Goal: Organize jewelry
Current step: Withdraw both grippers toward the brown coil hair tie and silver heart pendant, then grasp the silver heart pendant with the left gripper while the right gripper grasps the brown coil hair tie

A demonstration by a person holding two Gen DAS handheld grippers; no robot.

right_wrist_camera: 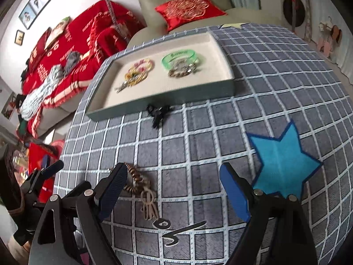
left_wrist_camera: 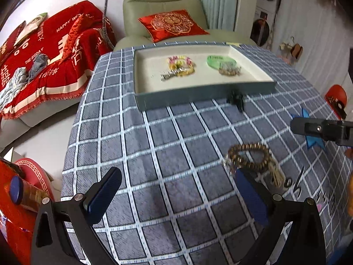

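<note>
A brown bead bracelet with a pale tassel [left_wrist_camera: 251,158] lies on the checked tablecloth; it also shows in the right wrist view [right_wrist_camera: 136,182]. My left gripper [left_wrist_camera: 176,193] is open, its right finger just in front of the bracelet. My right gripper [right_wrist_camera: 174,190] is open, its left finger beside the bracelet. A shallow cream-lined tray [left_wrist_camera: 145,88] at the far side holds a yellow-pink bracelet bunch [left_wrist_camera: 179,67] and a green bangle with chain pieces [left_wrist_camera: 222,64]. A small black piece [left_wrist_camera: 236,99] lies in front of the tray.
A blue star patch [right_wrist_camera: 280,163] is on the cloth at right. A green armchair with a red cushion [left_wrist_camera: 172,25] stands behind the table, and a sofa with a red blanket [left_wrist_camera: 48,61] is at left. Red items [left_wrist_camera: 15,198] sit off the table's left edge.
</note>
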